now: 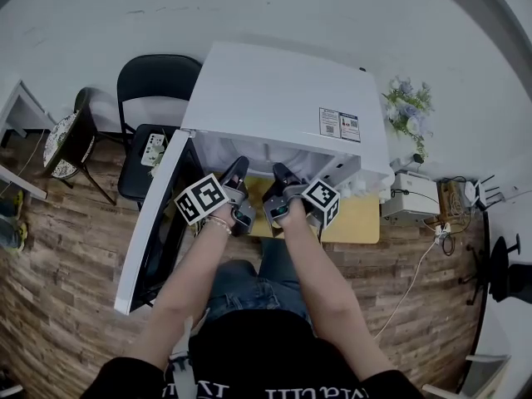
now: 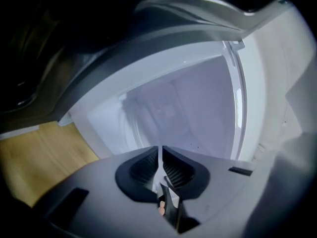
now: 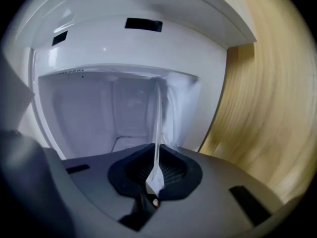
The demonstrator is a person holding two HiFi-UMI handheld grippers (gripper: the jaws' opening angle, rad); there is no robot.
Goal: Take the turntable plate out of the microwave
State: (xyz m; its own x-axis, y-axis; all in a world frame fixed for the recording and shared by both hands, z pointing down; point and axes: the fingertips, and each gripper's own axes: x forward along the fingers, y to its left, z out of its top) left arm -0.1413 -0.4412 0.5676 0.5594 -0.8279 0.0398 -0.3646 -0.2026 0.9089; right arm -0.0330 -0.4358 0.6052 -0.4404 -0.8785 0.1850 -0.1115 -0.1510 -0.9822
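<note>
The white microwave (image 1: 274,98) stands on a wooden table (image 1: 357,220) with its door (image 1: 158,223) swung open to the left. Both grippers reach level into its cavity, side by side. The glass turntable plate (image 3: 157,118) shows edge-on as a thin clear sheet running from the cavity back between the pads of my right gripper (image 3: 156,155), which is shut on its rim. In the left gripper view a thin pale strip of the plate (image 2: 159,155) sits pinched between the pads of my left gripper (image 2: 160,150). From the head view, the microwave top hides the plate and the tips of the left gripper (image 1: 239,166) and right gripper (image 1: 278,173).
A black chair (image 1: 158,81) with a power strip (image 1: 152,150) on its seat stands left of the open door. A white box (image 1: 413,198) and a bunch of flowers (image 1: 409,106) sit to the right of the microwave. The floor is wood plank.
</note>
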